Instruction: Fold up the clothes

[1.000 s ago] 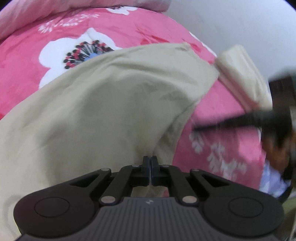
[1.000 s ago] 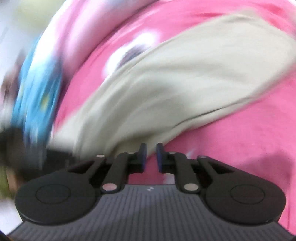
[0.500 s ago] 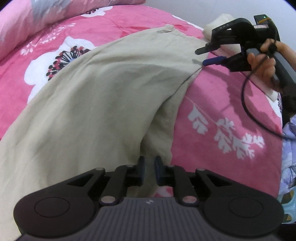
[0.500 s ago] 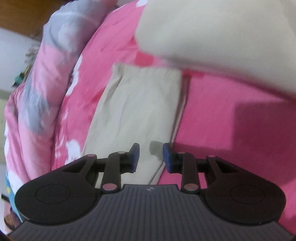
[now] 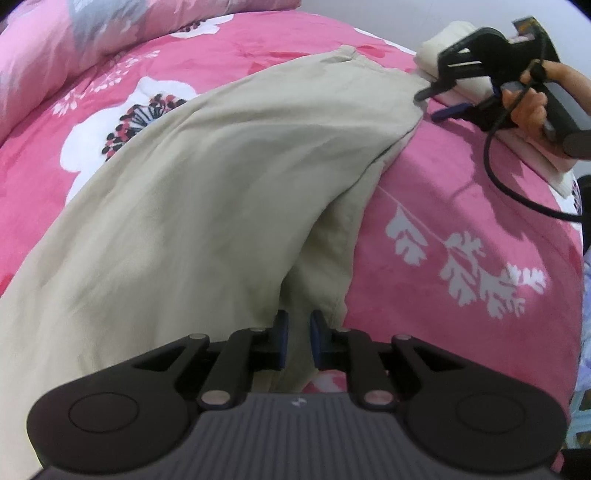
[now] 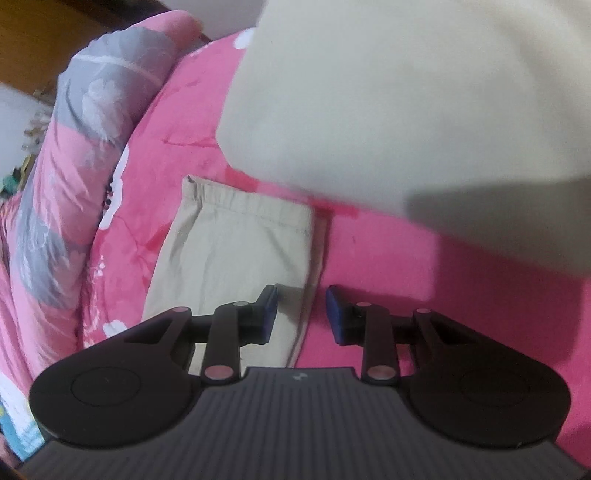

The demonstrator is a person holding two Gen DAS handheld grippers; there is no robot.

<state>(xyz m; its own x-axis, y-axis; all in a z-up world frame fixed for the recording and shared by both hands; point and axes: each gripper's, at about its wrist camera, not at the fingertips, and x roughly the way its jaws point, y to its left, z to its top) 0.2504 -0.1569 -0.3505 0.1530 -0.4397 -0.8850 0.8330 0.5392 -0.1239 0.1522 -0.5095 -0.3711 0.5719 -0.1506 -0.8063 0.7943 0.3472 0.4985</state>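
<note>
A pair of beige trousers (image 5: 207, 192) is laid on a bed covered by a pink flowered bedspread (image 5: 461, 192). In the left wrist view the garment's long axis is seen running from the left claw (image 5: 297, 334) at the near edge away to the far right, where its gathered end (image 5: 351, 55) is pointed toward a folded cream cloth (image 5: 458, 33). The trousers are doubled lengthwise, with an upper layer lying over a lower one along the right side.

The left claw is held slightly spread, its blue pads on either side of a fold of the trousers; contact with the cloth cannot be made out. The right claw (image 5: 439, 101) is seen at the far corner of the trousers, gripped by a hand (image 5: 532, 101), with a black cable (image 5: 517, 192) hanging from it over the bedspread. Its fingers are parted, and the upper one is placed just at the trouser edge.

In the right wrist view the right claw (image 6: 301, 312) is spread wide above the trouser edge (image 6: 236, 251), with the gathered hem pointing away from it. The folded cream cloth (image 6: 424, 99) is seen just beyond, blurred. A pink and grey quilt (image 6: 74, 147) is bunched left of the trousers. No writing can be read.
</note>
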